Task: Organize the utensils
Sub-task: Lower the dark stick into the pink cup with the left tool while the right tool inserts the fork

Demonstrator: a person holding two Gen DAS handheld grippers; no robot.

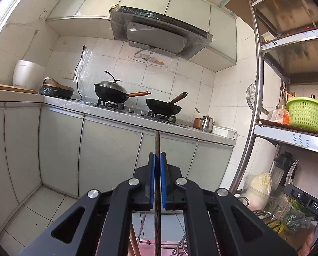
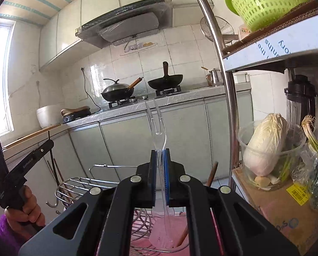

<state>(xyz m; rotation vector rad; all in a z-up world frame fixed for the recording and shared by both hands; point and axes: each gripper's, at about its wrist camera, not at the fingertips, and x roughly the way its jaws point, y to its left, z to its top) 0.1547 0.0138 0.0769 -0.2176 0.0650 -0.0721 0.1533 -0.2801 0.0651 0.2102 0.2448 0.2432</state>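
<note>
In the left wrist view my left gripper (image 1: 157, 156) is shut on a dark wooden chopstick (image 1: 157, 140), which stands upright between the blue pads and sticks out above them. In the right wrist view my right gripper (image 2: 160, 152) is shut on a clear plastic fork (image 2: 156, 125), tines pointing up. The left gripper (image 2: 49, 144) also shows at the left of that view, held by a hand (image 2: 28, 207) in a purple sleeve. Below both grippers a wire utensil rack (image 2: 84, 182) stands on a pink surface (image 2: 141, 230). Brown chopsticks (image 2: 57, 173) lean in it.
A counter (image 1: 124, 117) with two black woks (image 1: 164, 106) runs along the far wall. A metal shelf post (image 2: 224, 68) rises close on the right. The shelves carry a green basket (image 2: 265, 2), a cabbage (image 2: 265, 145) in a clear tub and a blender (image 2: 301, 98).
</note>
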